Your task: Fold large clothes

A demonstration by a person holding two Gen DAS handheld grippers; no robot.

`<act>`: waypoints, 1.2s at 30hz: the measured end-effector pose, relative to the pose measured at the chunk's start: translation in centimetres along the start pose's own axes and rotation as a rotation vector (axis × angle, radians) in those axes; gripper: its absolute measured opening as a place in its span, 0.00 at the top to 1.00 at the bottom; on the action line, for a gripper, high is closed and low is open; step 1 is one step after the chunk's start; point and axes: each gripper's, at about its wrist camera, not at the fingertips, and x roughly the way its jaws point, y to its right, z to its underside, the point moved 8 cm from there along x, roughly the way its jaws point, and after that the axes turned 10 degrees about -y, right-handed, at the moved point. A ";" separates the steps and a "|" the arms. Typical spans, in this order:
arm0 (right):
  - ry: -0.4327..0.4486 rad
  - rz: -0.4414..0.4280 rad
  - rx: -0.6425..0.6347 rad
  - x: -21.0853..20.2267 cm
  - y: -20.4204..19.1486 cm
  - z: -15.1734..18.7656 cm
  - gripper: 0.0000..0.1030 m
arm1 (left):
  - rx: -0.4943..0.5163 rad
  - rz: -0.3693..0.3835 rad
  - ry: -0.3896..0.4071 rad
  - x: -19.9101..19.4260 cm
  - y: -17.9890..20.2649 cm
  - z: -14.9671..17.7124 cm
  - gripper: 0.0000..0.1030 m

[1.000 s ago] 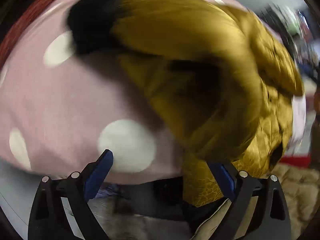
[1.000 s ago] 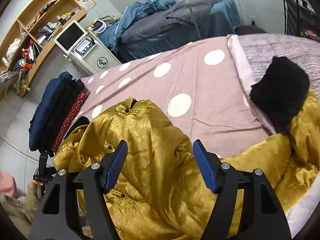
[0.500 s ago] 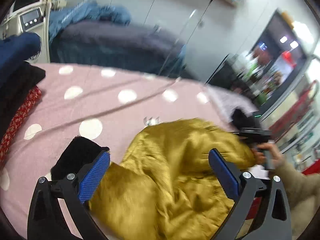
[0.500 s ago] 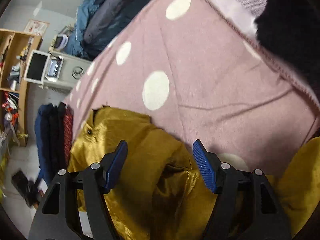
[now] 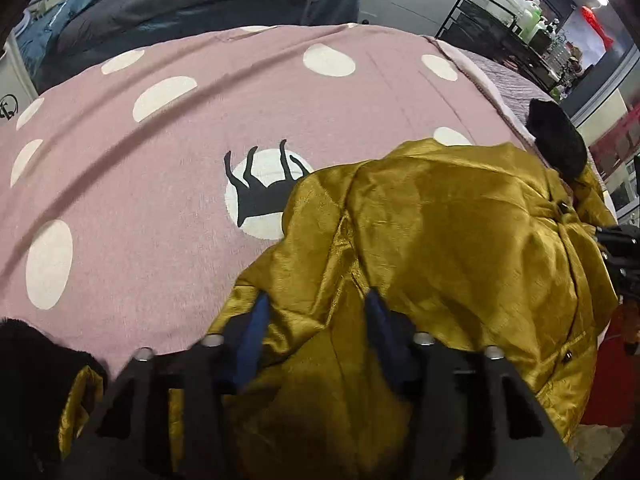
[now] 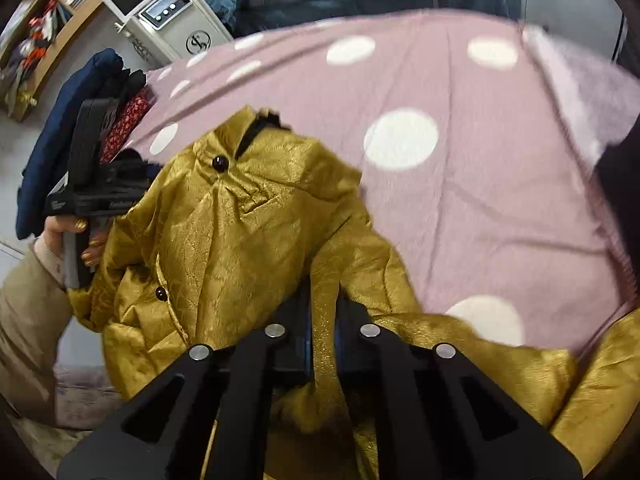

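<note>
Crumpled shiny mustard-gold jacket (image 6: pixel 240 232), dark buttons

My jacket (image 6: pixel 240 240) lies crumpled at the near edge of the bed (image 6: pixel 460 208), on the blanket (image 5: pixel 160 168). A pile of folded clothes (image 6: pixel 60 148) sits at the bed's far left, with a shelf (image 6: pixel 36 40) beyond it.

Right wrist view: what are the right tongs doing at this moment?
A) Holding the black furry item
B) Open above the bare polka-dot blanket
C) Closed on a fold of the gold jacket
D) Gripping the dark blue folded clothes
C: the right tongs are pinched nearly together with a ridge of the gold jacket caught between the blue pads.
</note>
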 end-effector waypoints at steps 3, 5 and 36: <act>0.137 0.139 -0.024 -3.5 0.8 -2.7 0.95 | 0.005 -0.030 0.112 -4.3 -1.0 -0.5 1.00; 0.234 0.220 -0.036 -6.4 1.4 -5.1 0.95 | -0.034 -0.070 0.198 -7.9 -2.1 -2.2 1.00; 0.374 0.474 0.434 -12.3 14.9 9.2 0.14 | -0.349 -0.430 0.134 -10.5 -10.0 8.9 0.07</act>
